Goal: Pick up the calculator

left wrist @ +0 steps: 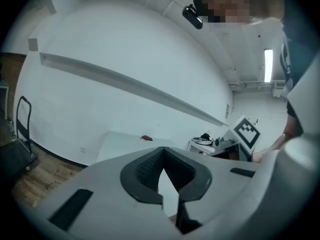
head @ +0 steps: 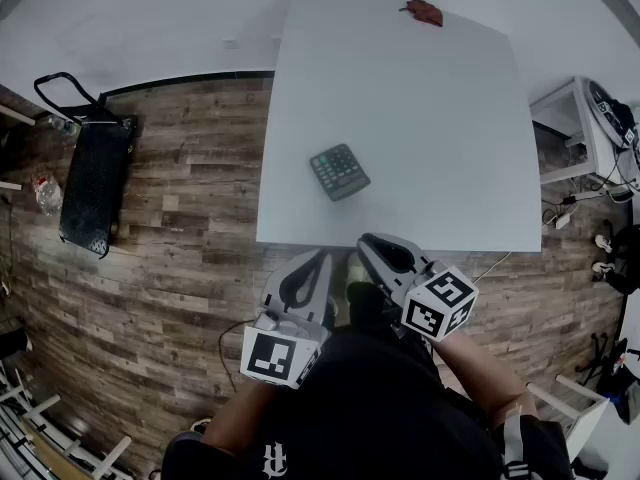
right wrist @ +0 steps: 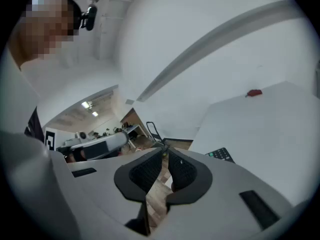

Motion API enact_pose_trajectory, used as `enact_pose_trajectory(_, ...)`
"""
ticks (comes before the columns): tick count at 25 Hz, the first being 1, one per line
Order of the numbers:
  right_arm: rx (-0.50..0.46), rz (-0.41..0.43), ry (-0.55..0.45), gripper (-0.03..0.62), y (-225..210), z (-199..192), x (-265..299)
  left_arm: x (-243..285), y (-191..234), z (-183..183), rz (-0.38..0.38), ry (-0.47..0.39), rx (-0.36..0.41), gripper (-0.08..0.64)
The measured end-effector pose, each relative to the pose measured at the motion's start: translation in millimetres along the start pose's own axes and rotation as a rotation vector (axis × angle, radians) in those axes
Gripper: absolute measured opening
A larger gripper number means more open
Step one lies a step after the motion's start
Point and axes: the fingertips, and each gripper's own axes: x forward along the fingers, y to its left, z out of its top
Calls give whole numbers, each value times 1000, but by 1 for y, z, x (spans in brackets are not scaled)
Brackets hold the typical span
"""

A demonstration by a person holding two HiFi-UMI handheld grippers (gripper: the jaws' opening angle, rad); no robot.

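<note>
Head view, looking steeply down: a dark calculator [head: 339, 171] lies flat on a plain white table [head: 420, 98], toward the near left corner, set in from both edges and turned askew to them. Both grippers are held short of the near edge, above the wooden floor [head: 190, 228] and close to the person's body. The left gripper [head: 322, 260] has its jaws together with nothing between them, and the right gripper [head: 370, 243] is likewise closed and empty. The bare tabletop between them and the calculator holds no obstacle. The risks are judgements. The jaws would need to part before reaching in; arriving closed, they would likely shove the calculator across the smooth top. The calculator is thin and lies flush, so jaws could skid over it or catch only a corner, letting it swing and drop. Its skewed angle also calls for a turned approach. A small reddish-brown object [head: 423, 12] sits at the far edge, well apart. Off the table, a black trolley [head: 92, 183] stands on the floor to the left, and a white shelf unit [head: 570, 128] with cables stands to the right.
</note>
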Motion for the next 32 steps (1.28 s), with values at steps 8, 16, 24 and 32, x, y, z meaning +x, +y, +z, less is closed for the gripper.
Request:
enact_pose_trajectory(8,429,-90,75,68,-133,-32,36,22,21,8,61,21,33,6)
enact_pose_trajectory(16,665,-144,245,86,-220,-83,76,45,44,14,128,66,19,6)
enact_pose_trajectory(24,874,-106,364,118,-241,-114,103,61,57,12,174,97,-4,5)
enact_pose_trajectory(32,957,-84,427,118,-248,-129,126,68,76,5,219,139,-31,5)
